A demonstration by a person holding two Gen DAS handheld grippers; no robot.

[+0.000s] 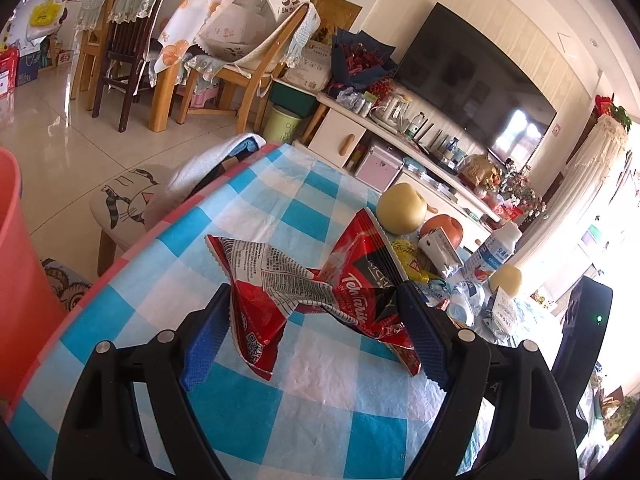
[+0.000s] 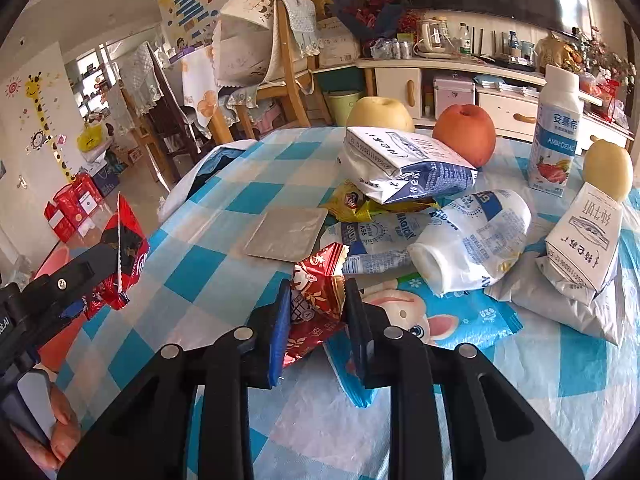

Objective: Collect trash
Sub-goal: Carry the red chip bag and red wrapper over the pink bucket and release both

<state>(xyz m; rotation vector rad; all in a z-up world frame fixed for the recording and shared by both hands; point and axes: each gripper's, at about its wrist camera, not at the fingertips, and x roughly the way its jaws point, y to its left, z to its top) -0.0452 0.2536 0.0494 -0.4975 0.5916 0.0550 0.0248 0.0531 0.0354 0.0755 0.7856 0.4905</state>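
Bin (image 1: pixel 16 264) at far left of my left gripper (image 1: pixel 316 312), which pinches wrapper (image 1: pixel 312 292); right gripper (image 2: pixel 316 304) pinches packet (image 2: pixel 316 300).

- Red wrapper (image 1: pixel 320 292): glossy crinkled foil-plastic film.
- Small red packet (image 2: pixel 316 304): shiny metallised film, creased.
- Tablecloth (image 1: pixel 256 392): thin matt checked sheet, faintly wrinkled.
- Pads (image 1: pixel 204 344): blue, fine-ribbed, rubbery; gripper arms matt black plastic, bright metal pins.
- Grey square (image 2: pixel 286 234): dull silver foil, smooth.
- Bottle (image 2: pixel 554 136): smooth white plastic.
- Bucket (image 1: pixel 16 264): smooth red plastic.
- Chairs (image 1: pixel 256 76): varnished wood.
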